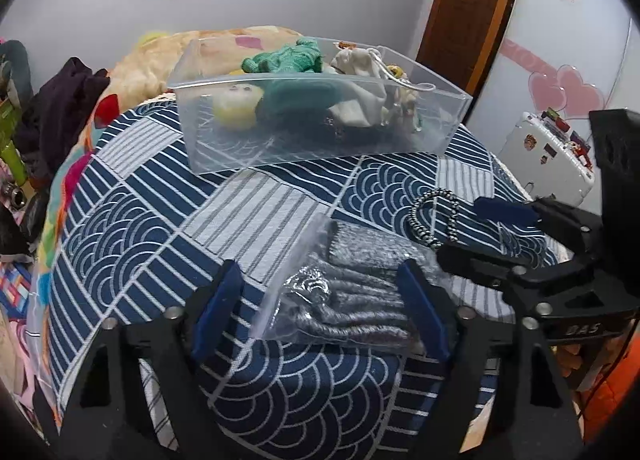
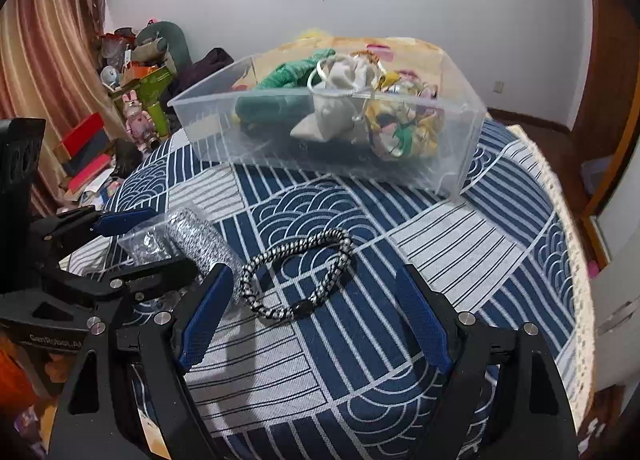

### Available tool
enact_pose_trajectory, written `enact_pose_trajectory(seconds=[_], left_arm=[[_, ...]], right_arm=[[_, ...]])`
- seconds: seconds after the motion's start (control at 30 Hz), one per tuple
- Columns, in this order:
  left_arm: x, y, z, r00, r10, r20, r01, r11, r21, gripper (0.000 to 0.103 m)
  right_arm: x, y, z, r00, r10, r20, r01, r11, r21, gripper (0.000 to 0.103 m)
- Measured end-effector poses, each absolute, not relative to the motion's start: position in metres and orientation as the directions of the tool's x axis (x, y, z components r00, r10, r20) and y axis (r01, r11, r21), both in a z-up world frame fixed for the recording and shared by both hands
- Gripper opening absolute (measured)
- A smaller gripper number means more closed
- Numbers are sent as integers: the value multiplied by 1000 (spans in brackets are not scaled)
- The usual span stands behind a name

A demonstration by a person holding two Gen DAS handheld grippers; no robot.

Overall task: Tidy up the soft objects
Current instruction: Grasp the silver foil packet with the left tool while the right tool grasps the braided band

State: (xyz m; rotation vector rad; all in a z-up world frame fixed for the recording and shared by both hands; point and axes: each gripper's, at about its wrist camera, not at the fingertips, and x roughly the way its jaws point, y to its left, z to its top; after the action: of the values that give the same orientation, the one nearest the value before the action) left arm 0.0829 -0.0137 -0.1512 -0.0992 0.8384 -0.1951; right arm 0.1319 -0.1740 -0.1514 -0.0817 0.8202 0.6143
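A clear plastic bin (image 1: 224, 148) (image 2: 460, 164) stands at the far side of the blue patterned cloth and holds a green knit item (image 1: 288, 58) (image 2: 288, 74), a white pouch (image 1: 360, 64) (image 2: 340, 80), a yellow plush (image 1: 236, 104) and a colourful scrunchie (image 2: 404, 128). A clear bag of grey knitwear (image 1: 352, 292) (image 2: 196, 236) lies between the jaws of my open left gripper (image 1: 320, 300). A black-and-white braided band (image 2: 296, 276) (image 1: 434, 216) lies just ahead of my open right gripper (image 2: 316, 316), which also shows in the left wrist view (image 1: 476, 228).
The cloth covers a round table (image 2: 500, 260) with a fringed edge at the right. Clutter of toys and boxes (image 2: 132, 100) sits beyond the left side. A blanket (image 1: 136, 68) lies behind the bin. A white case (image 1: 536, 156) stands at the right.
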Motion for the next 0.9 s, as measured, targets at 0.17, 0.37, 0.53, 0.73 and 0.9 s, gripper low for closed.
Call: enact_pose_trajectory(seconds=[0.17, 0.37, 0.53, 0.73, 0.9], left_arm=[[83, -24, -150, 653, -241, -718, 173, 970, -169, 52], [82, -23, -150, 659, -250, -710, 179, 968, -175, 45], [81, -21, -146, 667, -250, -701, 177, 968, -177, 35], [77, -22, -134, 690, -246, -681, 191, 969, -157, 27], [76, -18, -124, 707, -234, -667, 181, 972, -149, 26]], right_arm=[[130, -171, -159, 493, 487, -721, -560, 812, 165, 62], [130, -172, -158, 499, 496, -710, -566, 808, 167, 39], [131, -175, -158, 508, 493, -706, -556, 814, 169, 26], [131, -179, -155, 522, 490, -698, -548, 820, 166, 17], [130, -184, -150, 534, 501, -681, -543, 821, 178, 15]])
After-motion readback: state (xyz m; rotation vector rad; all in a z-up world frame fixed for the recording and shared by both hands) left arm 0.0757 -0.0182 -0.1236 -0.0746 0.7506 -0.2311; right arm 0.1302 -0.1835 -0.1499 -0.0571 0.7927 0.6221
